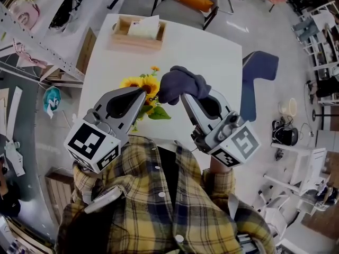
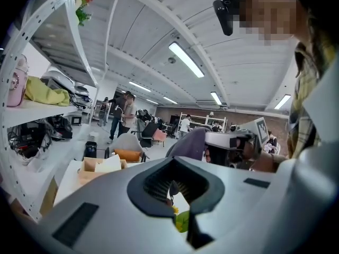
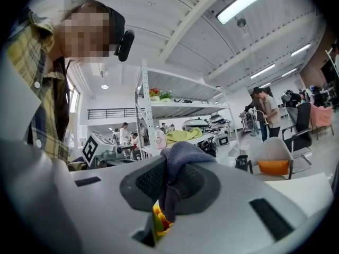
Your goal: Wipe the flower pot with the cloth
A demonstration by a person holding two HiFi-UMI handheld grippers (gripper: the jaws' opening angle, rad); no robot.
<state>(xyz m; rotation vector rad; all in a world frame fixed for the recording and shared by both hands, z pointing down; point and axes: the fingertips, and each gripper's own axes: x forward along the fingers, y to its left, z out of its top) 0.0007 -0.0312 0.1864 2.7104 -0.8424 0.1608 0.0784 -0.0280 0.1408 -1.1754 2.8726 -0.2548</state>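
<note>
Honestly, we couldn't see the pot: it sat hidden under the flowers (image 1: 142, 83) on the table (image 1: 212, 52). Our right gripper (image 1: 186, 99) was clamped on the cloth (image 1: 183, 82). The left gripper (image 1: 144, 95) had its jaws nearly together at the flowers, maybe on a stem. The risk we saw was that wiping blind could tip the pot or snap stems.

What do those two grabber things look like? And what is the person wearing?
The left gripper and right gripper are smooth grey shells that narrow to a point, with dark ribbed pads inside the fingers. Each carries a white cube with black square markers. The person wears a yellow plaid shirt with white buttons.
</note>
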